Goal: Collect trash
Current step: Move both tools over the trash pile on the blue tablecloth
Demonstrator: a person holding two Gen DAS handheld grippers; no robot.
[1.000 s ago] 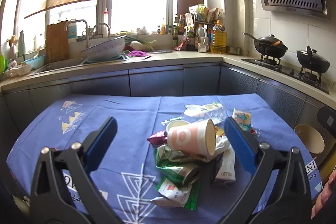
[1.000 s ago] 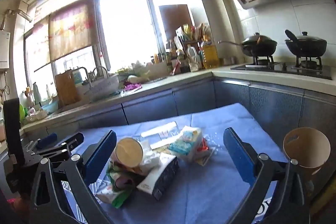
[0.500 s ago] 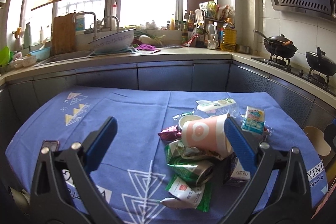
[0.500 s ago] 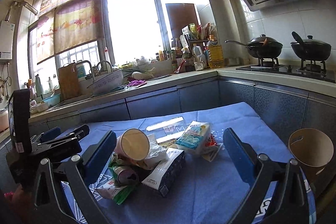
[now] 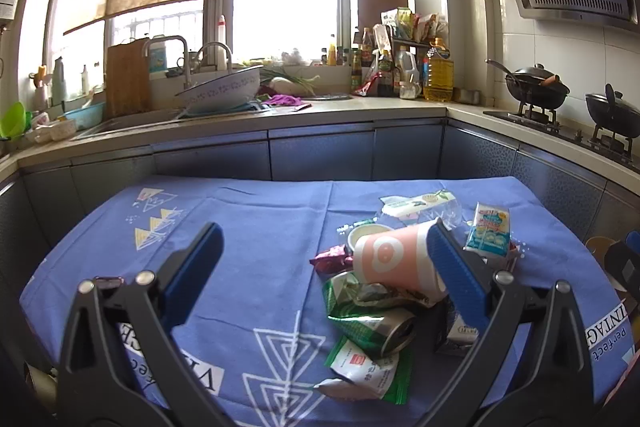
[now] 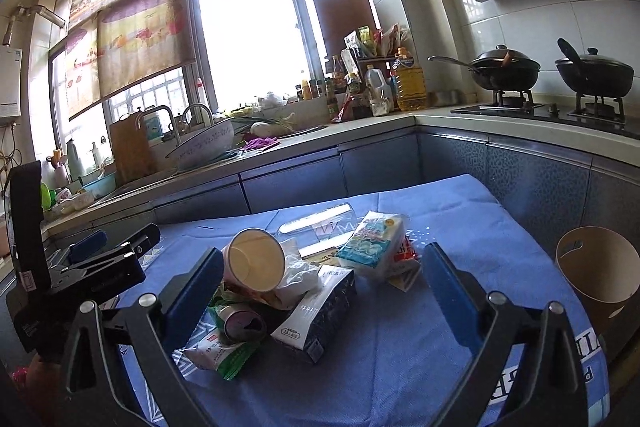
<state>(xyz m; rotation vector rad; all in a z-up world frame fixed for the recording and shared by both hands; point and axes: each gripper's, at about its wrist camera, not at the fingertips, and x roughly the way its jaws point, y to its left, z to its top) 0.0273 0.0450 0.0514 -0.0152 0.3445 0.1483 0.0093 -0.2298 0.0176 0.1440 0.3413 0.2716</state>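
Note:
A heap of trash lies on the blue tablecloth (image 5: pixel 256 227): a pink paper cup (image 5: pixel 394 261) (image 6: pixel 254 265) on its side, a crushed green can (image 5: pixel 380 327) (image 6: pixel 240 325), a green-white sachet (image 5: pixel 366 367), a dark milk carton (image 6: pixel 320 311) and a blue-white tissue pack (image 5: pixel 488 231) (image 6: pixel 372 239). My left gripper (image 5: pixel 322 275) is open above the table, left of the heap, its right finger in front of the cup. My right gripper (image 6: pixel 322 287) is open, framing the heap from the near side. Neither holds anything.
A round cardboard bin (image 6: pixel 596 267) stands off the table's right edge. Behind runs the kitchen counter (image 5: pixel 280 111) with a sink, a tilted bowl (image 5: pixel 220 91) and bottles; two black pans (image 6: pixel 504 69) sit on the stove at right. The left gripper's body (image 6: pixel 80 267) shows at left.
Both cameras have risen and pulled back slightly, so the heap sits lower and further right in the left view. Both grippers stayed open; the trash has not moved.

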